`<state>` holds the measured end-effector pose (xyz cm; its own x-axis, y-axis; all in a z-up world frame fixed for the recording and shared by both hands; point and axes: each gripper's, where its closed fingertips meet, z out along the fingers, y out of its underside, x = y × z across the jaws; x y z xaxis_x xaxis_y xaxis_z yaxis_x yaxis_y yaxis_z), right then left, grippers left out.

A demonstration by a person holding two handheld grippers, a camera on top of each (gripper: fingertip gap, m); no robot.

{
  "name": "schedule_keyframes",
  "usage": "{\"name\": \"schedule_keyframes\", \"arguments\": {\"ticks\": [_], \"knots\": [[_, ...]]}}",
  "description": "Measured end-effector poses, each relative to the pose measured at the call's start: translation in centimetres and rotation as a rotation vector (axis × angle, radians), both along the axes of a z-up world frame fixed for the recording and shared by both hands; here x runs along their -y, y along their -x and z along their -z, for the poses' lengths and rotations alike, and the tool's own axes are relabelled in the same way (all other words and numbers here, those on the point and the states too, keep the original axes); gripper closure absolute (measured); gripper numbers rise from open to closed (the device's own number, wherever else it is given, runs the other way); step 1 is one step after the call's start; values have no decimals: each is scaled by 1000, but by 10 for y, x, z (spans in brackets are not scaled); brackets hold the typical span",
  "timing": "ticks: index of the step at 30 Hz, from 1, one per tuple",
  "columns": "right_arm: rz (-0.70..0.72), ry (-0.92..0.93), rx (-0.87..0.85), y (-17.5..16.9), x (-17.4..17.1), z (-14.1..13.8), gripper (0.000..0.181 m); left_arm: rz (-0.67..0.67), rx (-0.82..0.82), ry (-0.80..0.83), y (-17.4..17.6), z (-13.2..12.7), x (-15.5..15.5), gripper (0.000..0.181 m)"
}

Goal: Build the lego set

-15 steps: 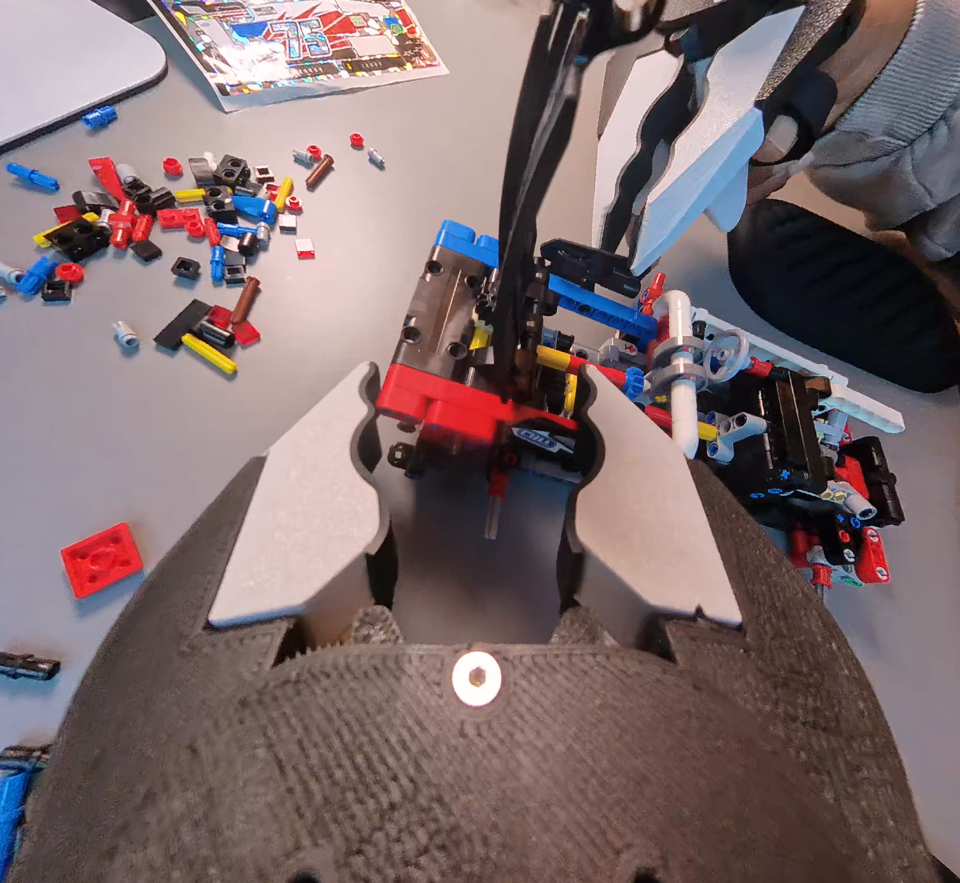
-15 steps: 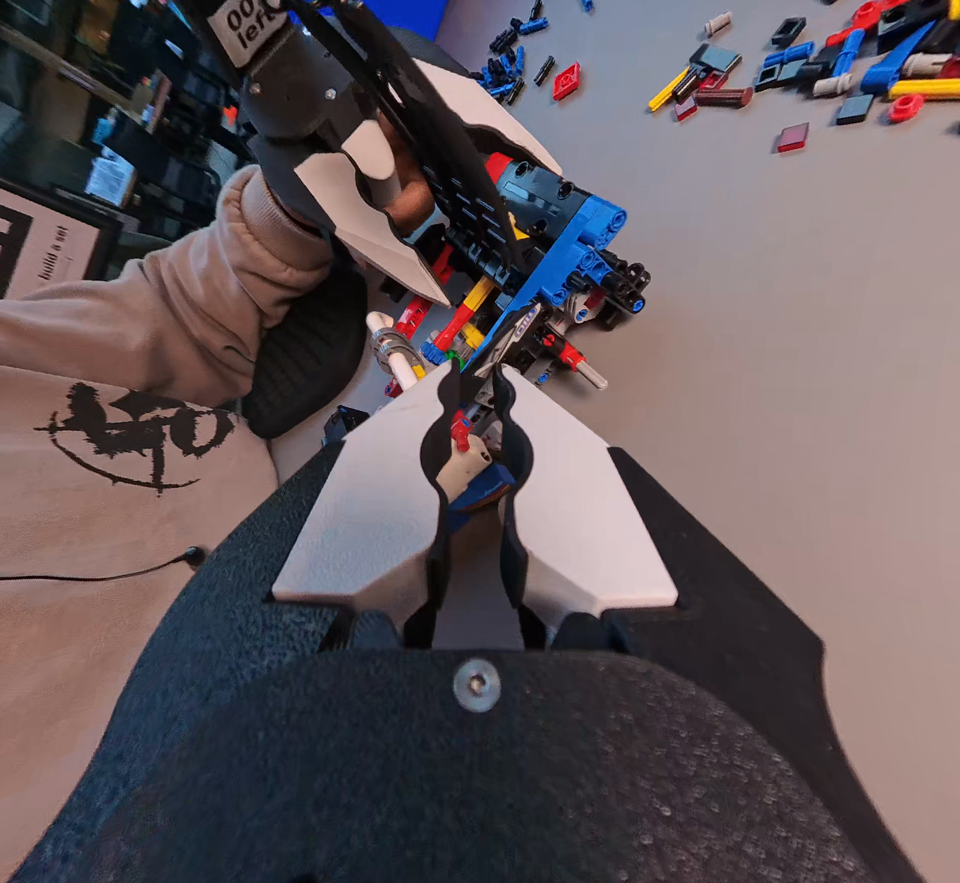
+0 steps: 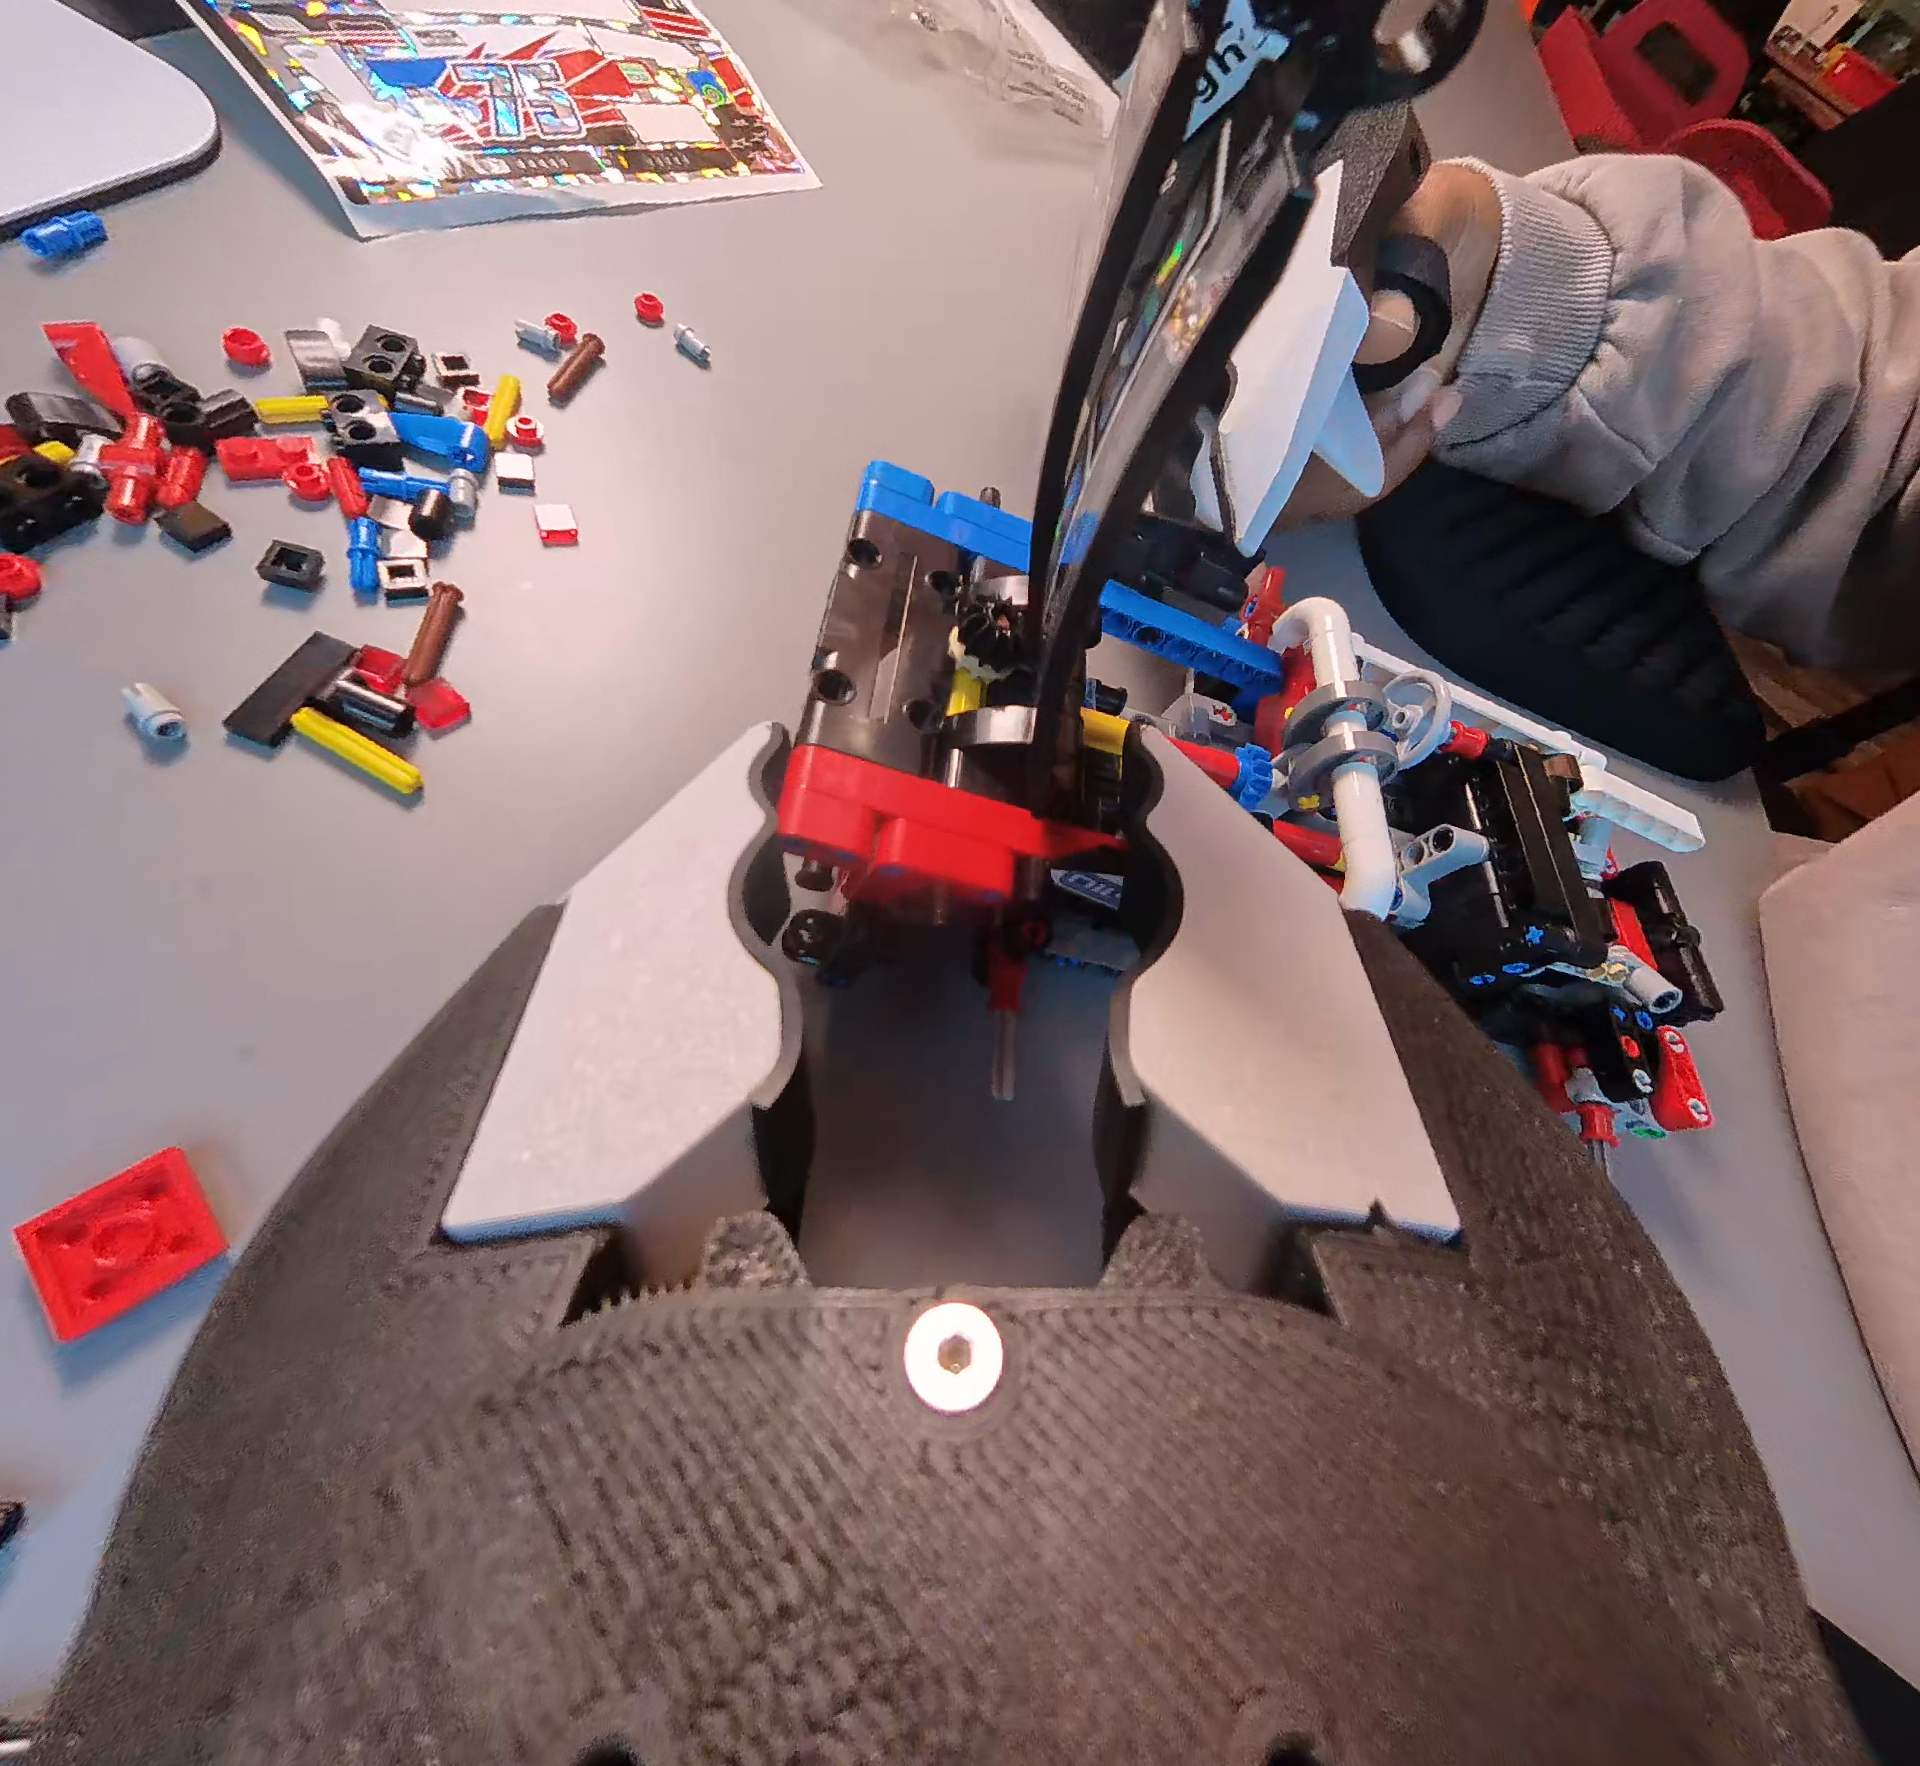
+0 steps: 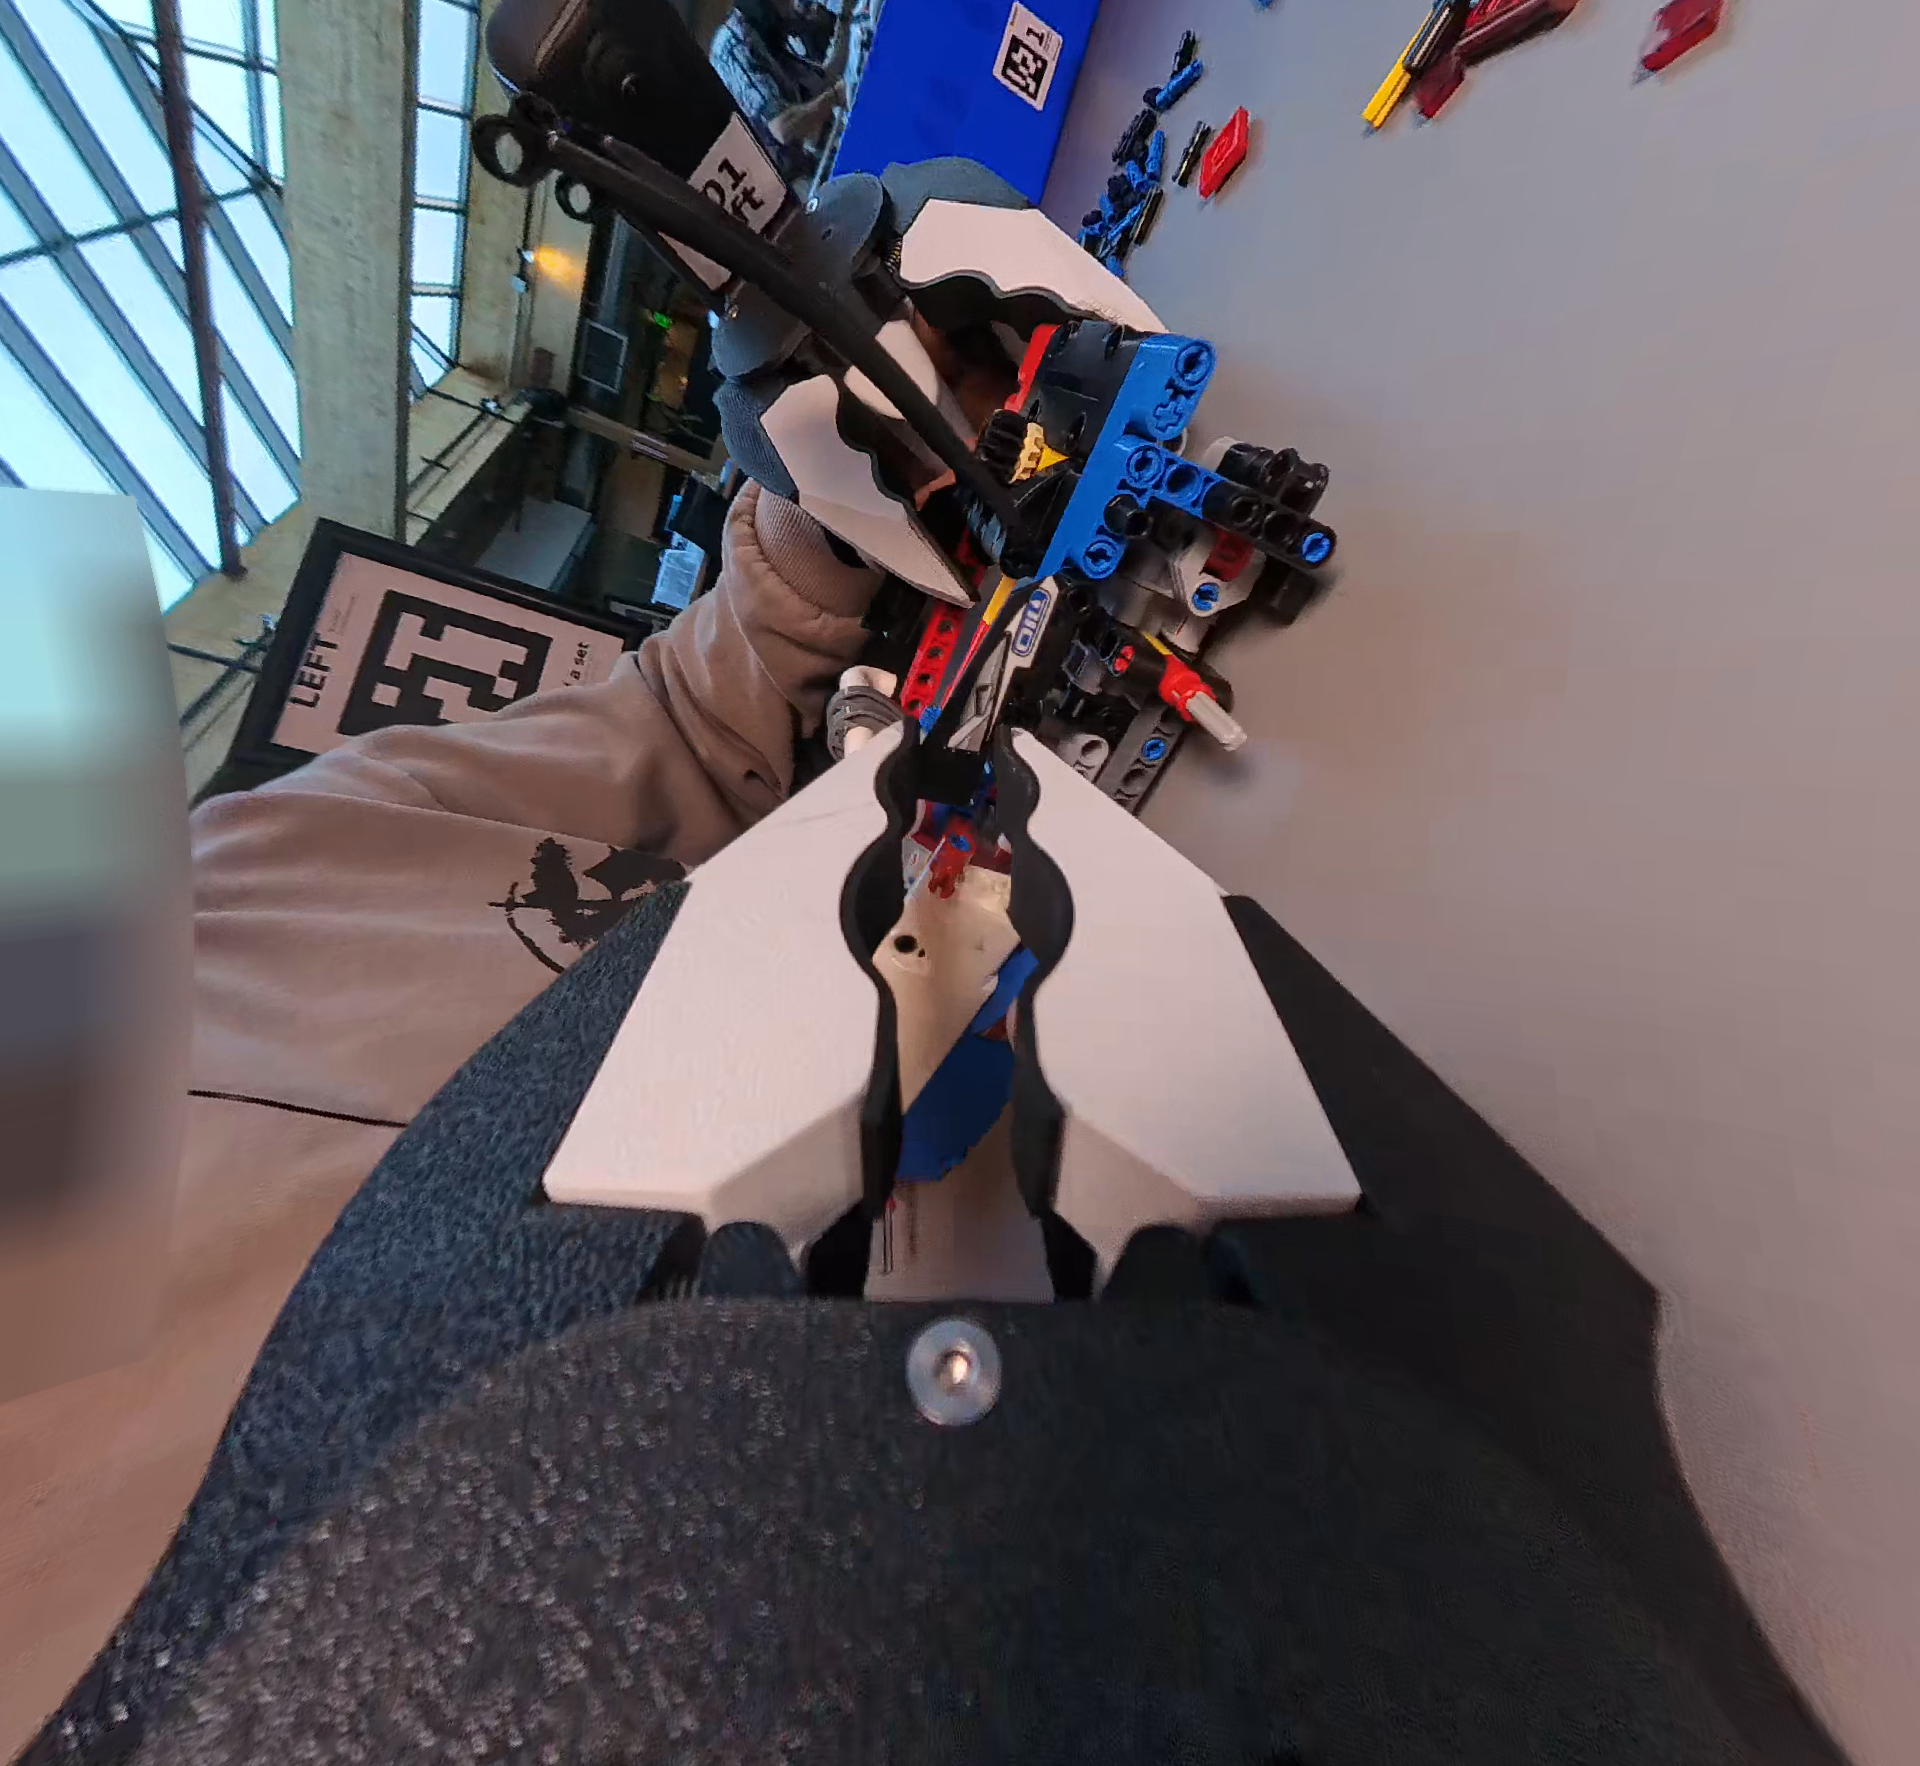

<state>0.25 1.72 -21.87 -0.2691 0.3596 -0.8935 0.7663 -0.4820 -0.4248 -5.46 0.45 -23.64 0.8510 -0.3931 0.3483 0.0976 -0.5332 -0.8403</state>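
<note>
— What did the left wrist view show?
— The left gripper [image 3: 956, 802] clamped the red end of the lego model [image 3: 935, 677] on the grey table [image 3: 623, 885], loose pieces [image 3: 312, 511] well apart.
— And the right wrist view?
— The right gripper [image 4: 956, 771] was closed on the model's other end.

Right claw [image 4: 956, 766] clamps the lego model's [image 4: 1122, 511] near end above the grey table [image 4: 1558, 677].

Right tongs [image 4: 954, 760] tilted up; model [image 4: 1122, 511] lifted with them
</note>
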Motion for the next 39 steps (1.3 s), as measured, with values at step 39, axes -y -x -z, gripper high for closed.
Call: {"name": "schedule_keyframes", "arguments": {"ticks": [39], "knots": [[-4,-749,-355,-34,-8,2,159,51,55,8,-3,-1,3,129]]}}
